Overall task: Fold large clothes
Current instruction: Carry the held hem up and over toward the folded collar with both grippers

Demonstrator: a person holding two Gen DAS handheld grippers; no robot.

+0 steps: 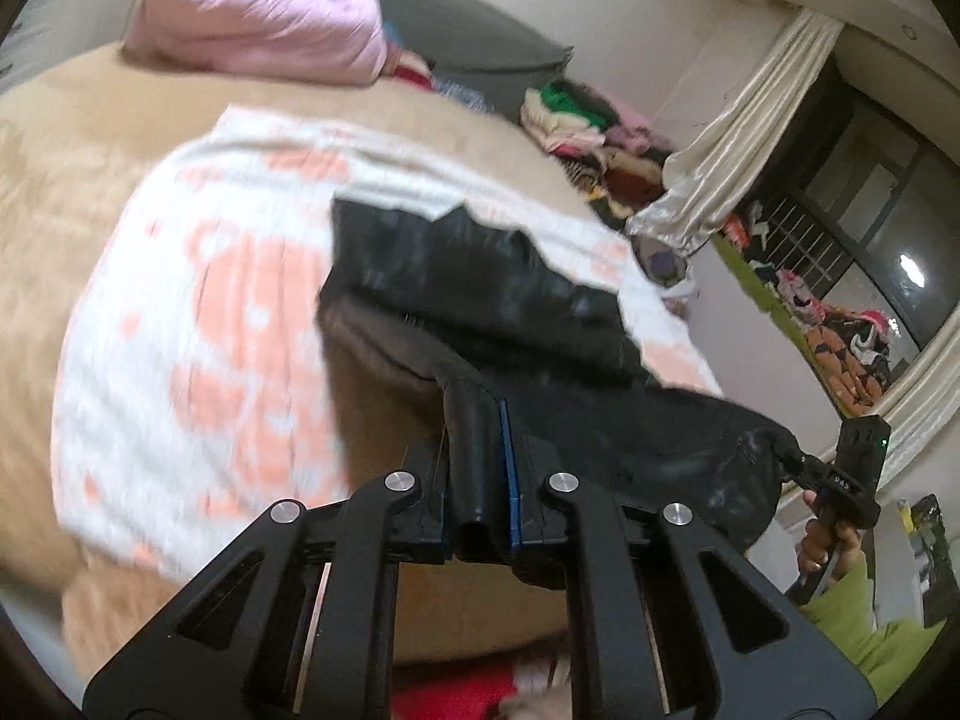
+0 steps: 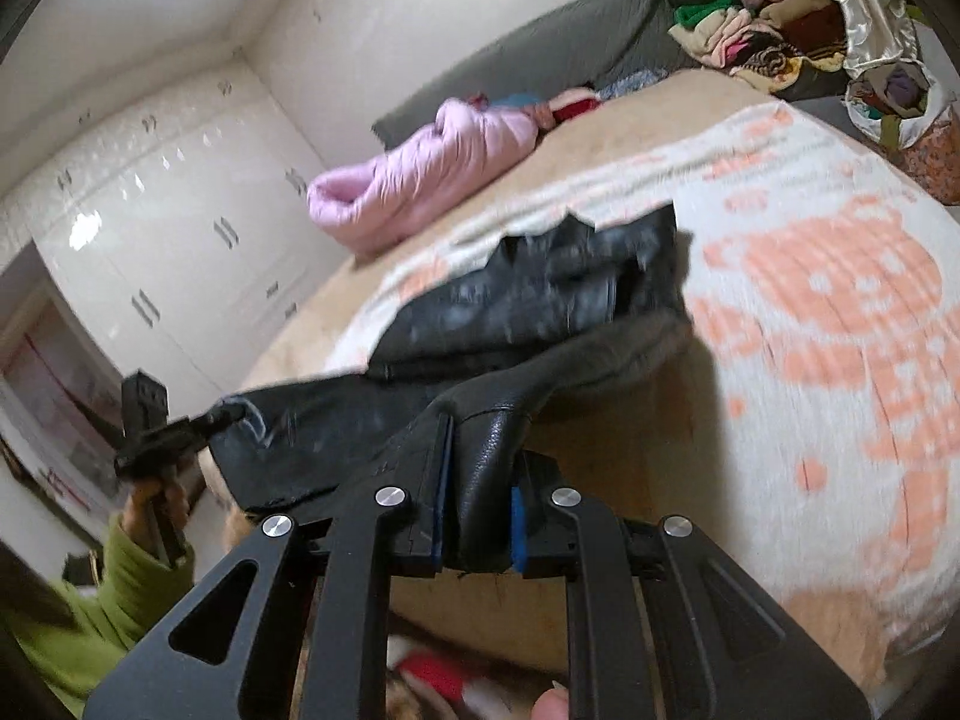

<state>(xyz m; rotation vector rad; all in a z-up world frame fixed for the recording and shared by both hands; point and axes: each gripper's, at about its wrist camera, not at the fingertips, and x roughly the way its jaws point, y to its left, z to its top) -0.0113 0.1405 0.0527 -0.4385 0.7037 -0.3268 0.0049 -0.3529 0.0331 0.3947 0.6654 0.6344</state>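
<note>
In the left wrist view, the left gripper [image 1: 478, 468] fills the bottom centre of the frame, its jaws clenched on a rolled edge of a black leather garment [image 1: 480, 294]. From the pinched fold the garment is stretched up and to the right, its far part draped on a white blanket with an orange pattern [image 1: 198, 300] in the middle of the frame. At the lower right edge, the right gripper [image 1: 780, 450] is seen gripping another edge of the same garment, held by a hand [image 1: 831, 546] in a lime-green sleeve [image 1: 864, 630].

In the right wrist view, the right gripper [image 2: 480, 480] is likewise closed on a fold of the black leather garment [image 2: 528, 300] at the bottom centre, with a fingertip visible at the lower edge. The garment is spread up and away over the white blanket with an orange pattern [image 2: 840, 312]. At the left, the left gripper [image 2: 210, 420] is seen clamped on the garment's other edge, carried by a hand [image 2: 162, 498].

Beyond, a tan bed cover [image 1: 72, 138] is laid under the blanket, and a pink padded jacket [image 1: 258, 18] is found in the upper left. A pile of clothes [image 1: 576, 114] and a cream curtain [image 1: 738, 132] are seen further right, near a window [image 1: 888, 228].
</note>
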